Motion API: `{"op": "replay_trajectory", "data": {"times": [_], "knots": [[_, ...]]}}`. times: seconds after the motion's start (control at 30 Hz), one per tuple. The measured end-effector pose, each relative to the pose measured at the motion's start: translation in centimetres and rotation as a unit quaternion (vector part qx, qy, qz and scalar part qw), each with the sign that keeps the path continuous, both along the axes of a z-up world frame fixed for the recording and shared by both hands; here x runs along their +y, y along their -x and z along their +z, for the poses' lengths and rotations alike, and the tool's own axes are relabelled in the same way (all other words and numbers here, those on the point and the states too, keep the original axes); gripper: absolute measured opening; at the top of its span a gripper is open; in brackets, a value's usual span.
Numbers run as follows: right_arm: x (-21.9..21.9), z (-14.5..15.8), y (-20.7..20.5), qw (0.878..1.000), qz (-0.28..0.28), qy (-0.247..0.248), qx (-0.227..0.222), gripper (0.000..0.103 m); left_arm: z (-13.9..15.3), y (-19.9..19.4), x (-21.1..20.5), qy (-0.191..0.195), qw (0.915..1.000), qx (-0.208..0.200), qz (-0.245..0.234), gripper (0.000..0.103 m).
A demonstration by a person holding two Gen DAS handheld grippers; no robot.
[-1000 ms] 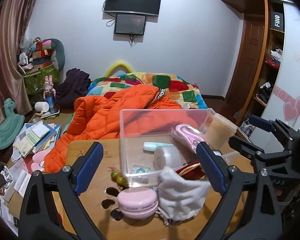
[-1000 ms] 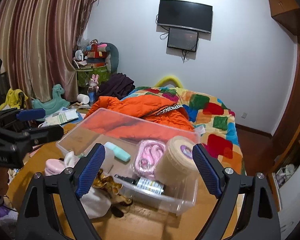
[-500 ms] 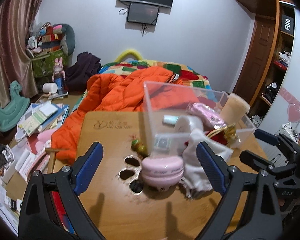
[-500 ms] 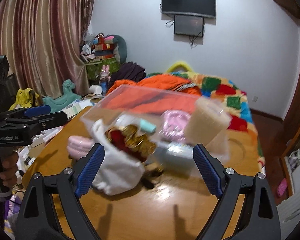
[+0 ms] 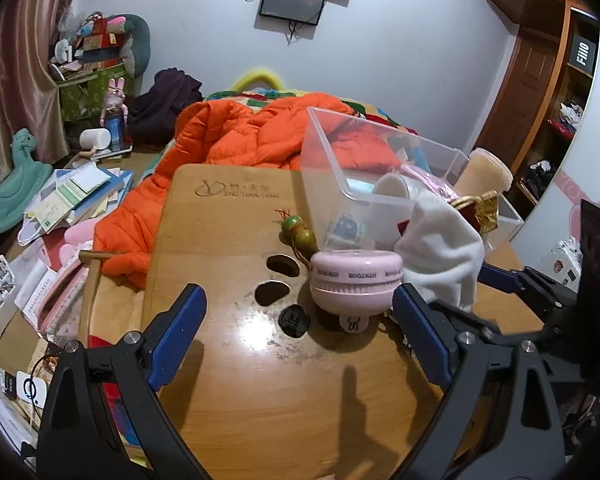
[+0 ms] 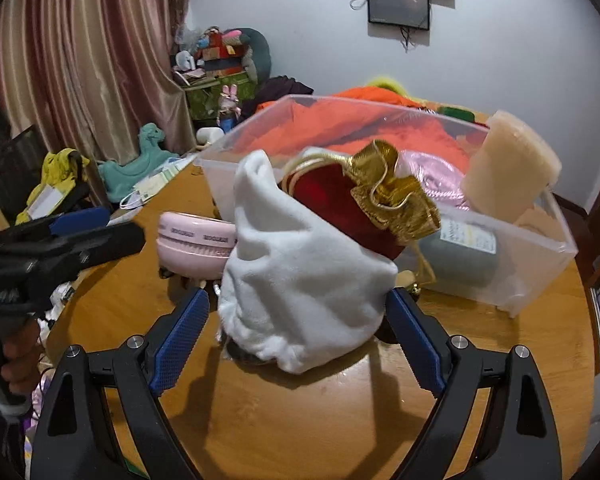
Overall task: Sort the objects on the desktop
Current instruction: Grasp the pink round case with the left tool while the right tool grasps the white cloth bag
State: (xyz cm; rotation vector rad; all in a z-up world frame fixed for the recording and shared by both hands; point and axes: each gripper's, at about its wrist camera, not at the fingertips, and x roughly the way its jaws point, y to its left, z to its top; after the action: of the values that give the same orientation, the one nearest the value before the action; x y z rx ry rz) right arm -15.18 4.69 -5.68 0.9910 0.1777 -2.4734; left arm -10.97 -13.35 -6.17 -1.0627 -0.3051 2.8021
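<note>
A white cloth pouch (image 6: pixel 300 280) lies on the wooden table (image 6: pixel 340 420), between the open fingers of my right gripper (image 6: pixel 298 336). A red and gold pouch (image 6: pixel 356 204) leans behind it. A pink round case (image 5: pixel 356 280) sits left of the white pouch (image 5: pixel 444 248), ahead of my open, empty left gripper (image 5: pixel 300 336). Green beads (image 5: pixel 298 230) lie beyond it. A clear plastic box (image 6: pixel 500 240) holds a beige tub (image 6: pixel 508 168) and other items.
An orange jacket (image 5: pixel 256 140) lies on the bed behind the table. Dark oval marks (image 5: pixel 276 280) dot the tabletop near the pink case. Papers and toys (image 5: pixel 72 192) crowd the floor at left. A wardrobe (image 5: pixel 548 80) stands at right.
Both grippers have come down and closer to the tabletop. The right one now straddles the white pouch; the left one now faces the pink case. Both stayed open.
</note>
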Motion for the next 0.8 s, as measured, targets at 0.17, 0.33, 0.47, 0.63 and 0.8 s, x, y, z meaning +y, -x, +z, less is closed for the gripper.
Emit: {"op": "replay_trajectory", "data": {"times": [0.17, 0.33, 0.47, 0.63, 0.8], "knots": [[0.7, -0.1, 0.0, 1.0, 0.0, -0.002, 0.004, 0.054, -0.5, 0.9, 0.9, -0.014, 0.9997, -0.01, -0.017, 0.095], [1.5, 0.2, -0.3, 0.999, 0.019, 0.026, -0.012, 0.031, -1.1, 2.0, 2.3, -0.018, 0.9993, -0.022, -0.024, 0.095], [2.5, 0.5, -0.9, 0.999, 0.026, 0.039, -0.012, 0.023, -1.3, 2.6, 2.8, -0.016, 0.9993, -0.028, -0.019, 0.095], [4.0, 0.9, -1.9, 0.998, 0.028, 0.048, -0.009, 0.021, -1.8, 3.3, 2.8, -0.024, 0.9989, -0.04, -0.007, 0.094], [6.2, 1.5, -2.9, 0.998, 0.016, 0.063, -0.004, 0.02, -2.0, 3.6, 3.2, -0.023, 0.9986, -0.047, -0.004, 0.083]]}}
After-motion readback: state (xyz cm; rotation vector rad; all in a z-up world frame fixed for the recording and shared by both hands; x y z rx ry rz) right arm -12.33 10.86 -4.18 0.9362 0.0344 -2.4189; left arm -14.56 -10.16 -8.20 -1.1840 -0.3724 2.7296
